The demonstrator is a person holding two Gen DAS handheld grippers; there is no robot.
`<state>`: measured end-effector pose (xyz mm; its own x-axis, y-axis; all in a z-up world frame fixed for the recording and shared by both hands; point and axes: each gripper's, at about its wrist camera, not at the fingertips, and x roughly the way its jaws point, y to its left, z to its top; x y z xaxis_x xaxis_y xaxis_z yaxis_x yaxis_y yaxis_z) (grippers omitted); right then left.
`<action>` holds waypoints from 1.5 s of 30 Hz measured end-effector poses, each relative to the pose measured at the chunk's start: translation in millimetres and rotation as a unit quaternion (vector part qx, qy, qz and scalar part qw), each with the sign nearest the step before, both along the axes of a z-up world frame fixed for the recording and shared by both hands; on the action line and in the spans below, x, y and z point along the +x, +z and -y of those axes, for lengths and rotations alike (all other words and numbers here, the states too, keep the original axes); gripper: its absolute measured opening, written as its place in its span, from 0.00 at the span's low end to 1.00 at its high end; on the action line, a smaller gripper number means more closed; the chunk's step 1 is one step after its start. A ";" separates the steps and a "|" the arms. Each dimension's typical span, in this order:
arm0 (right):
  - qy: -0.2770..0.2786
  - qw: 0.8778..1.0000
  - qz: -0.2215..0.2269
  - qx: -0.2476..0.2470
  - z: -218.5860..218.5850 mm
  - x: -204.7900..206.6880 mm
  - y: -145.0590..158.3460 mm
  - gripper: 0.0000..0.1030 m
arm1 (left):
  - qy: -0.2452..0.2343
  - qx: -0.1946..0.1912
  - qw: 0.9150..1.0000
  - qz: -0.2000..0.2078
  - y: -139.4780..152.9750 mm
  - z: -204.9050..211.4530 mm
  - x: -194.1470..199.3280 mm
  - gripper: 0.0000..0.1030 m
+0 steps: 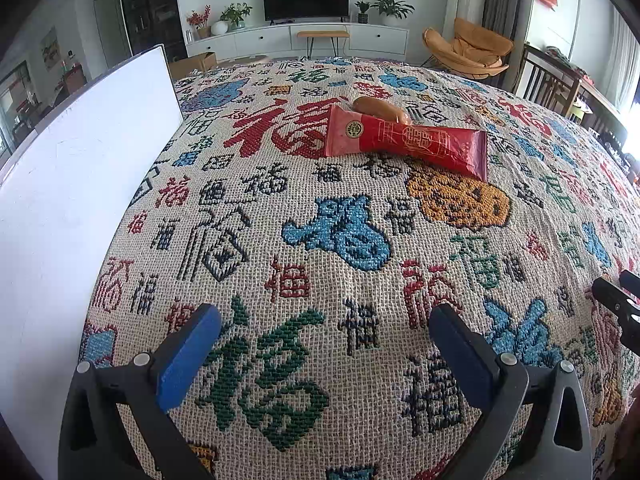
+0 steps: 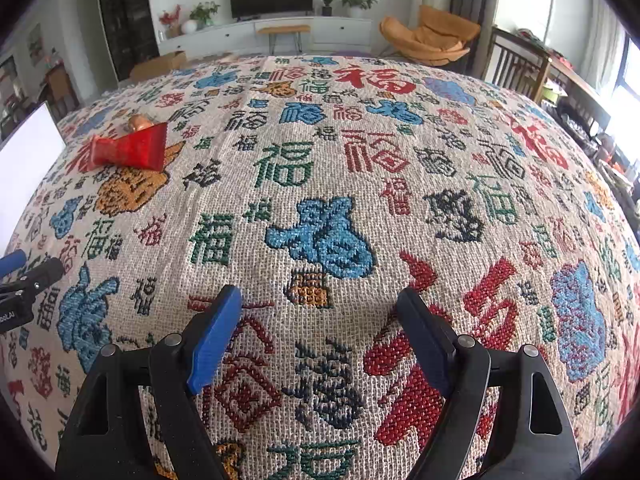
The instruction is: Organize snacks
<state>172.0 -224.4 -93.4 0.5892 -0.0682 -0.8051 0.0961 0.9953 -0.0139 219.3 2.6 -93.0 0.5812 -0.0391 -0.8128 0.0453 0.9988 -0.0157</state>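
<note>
A red snack packet (image 1: pixel 408 142) lies flat on the patterned tablecloth (image 1: pixel 320 216), far ahead of my left gripper (image 1: pixel 326 322). A wrapped sausage-shaped snack (image 1: pixel 378 109) lies just behind it, touching it. Both show at the far left of the right wrist view: the packet (image 2: pixel 130 152) and the sausage snack (image 2: pixel 140 122). My left gripper is open and empty, low over the cloth. My right gripper (image 2: pixel 320 302) is open and empty, far right of the snacks. Each gripper shows at the edge of the other's view: the right one (image 1: pixel 618 300), the left one (image 2: pixel 24 276).
A white box wall (image 1: pixel 80 184) stands along the left of the cloth, also seen in the right wrist view (image 2: pixel 28 152). Beyond the table are a TV unit (image 1: pixel 304 36), an orange chair (image 1: pixel 468 50) and a wooden chair (image 1: pixel 548 80).
</note>
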 end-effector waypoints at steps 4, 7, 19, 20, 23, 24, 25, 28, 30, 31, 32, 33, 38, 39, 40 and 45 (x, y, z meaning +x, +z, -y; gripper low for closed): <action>0.000 1.000 0.000 0.000 0.2 0.3 -0.1 0.80 | 0.000 0.000 1.000 0.000 0.1 -0.3 0.1 1.00; 0.000 1.000 0.000 0.001 0.2 0.2 -0.1 0.80 | 0.000 0.000 1.000 0.000 0.2 -1.0 0.2 1.00; 0.000 1.000 0.000 -0.001 -0.3 0.0 0.0 0.80 | 0.000 0.000 1.000 0.000 0.2 -1.1 0.2 1.00; 0.000 1.000 0.000 -0.001 -0.4 -0.2 0.0 0.80 | 0.000 0.000 1.000 0.000 0.2 -1.6 0.3 1.00; 0.000 1.000 0.000 -0.001 -0.5 -0.2 0.1 0.80 | 0.000 0.000 1.000 0.000 0.1 -0.6 0.1 1.00; 0.000 1.000 0.000 -0.001 -0.5 -0.2 0.0 0.80 | 0.000 0.000 1.000 0.000 0.1 -0.5 0.1 1.00; 0.000 1.000 0.000 -0.001 -0.6 -0.2 0.0 0.80 | 0.000 0.000 1.000 0.000 0.1 -0.9 0.1 1.00; 0.000 1.000 0.000 -0.001 -0.7 -0.3 -0.1 0.80 | 0.000 0.000 1.000 0.000 0.2 -0.8 0.1 1.00; 0.000 1.000 0.001 -0.002 -0.9 -0.3 -0.1 0.80 | 0.000 0.000 1.000 0.000 0.1 -0.6 0.1 1.00; 0.000 1.000 0.001 -0.002 -0.9 -0.4 -0.1 0.80 | 0.000 0.000 1.000 0.000 0.2 -0.9 0.1 1.00; 0.000 1.000 0.001 -0.003 -0.9 -0.4 0.0 0.80 | 0.000 0.000 1.000 0.000 0.2 -1.4 0.1 1.00; 0.000 1.000 0.001 -0.003 -0.8 -0.4 0.0 0.80 | 0.000 0.000 1.000 0.000 0.1 -0.6 0.1 1.00; 0.000 1.000 0.001 -0.006 -1.2 -0.6 0.4 0.80 | 0.000 0.000 1.000 0.000 0.2 -0.8 0.1 1.00; 0.000 1.000 0.002 -0.007 -1.2 -0.6 0.6 0.80 | 0.000 0.000 1.000 0.000 0.2 -0.8 0.1 1.00; 0.000 1.000 0.002 -0.008 -1.4 -0.6 0.8 0.80 | 0.000 0.000 1.000 0.000 0.2 -1.2 0.1 1.00; 0.000 1.000 0.002 -0.009 -1.3 -1.0 1.0 0.80 | 0.000 0.000 1.000 0.000 0.2 -0.8 0.1 1.00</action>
<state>171.0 -223.1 -92.3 0.5925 -0.0825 -0.8013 0.0971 0.9948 -0.0306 219.4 3.4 -92.8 0.5817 -0.0398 -0.8124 0.0463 0.9988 -0.0158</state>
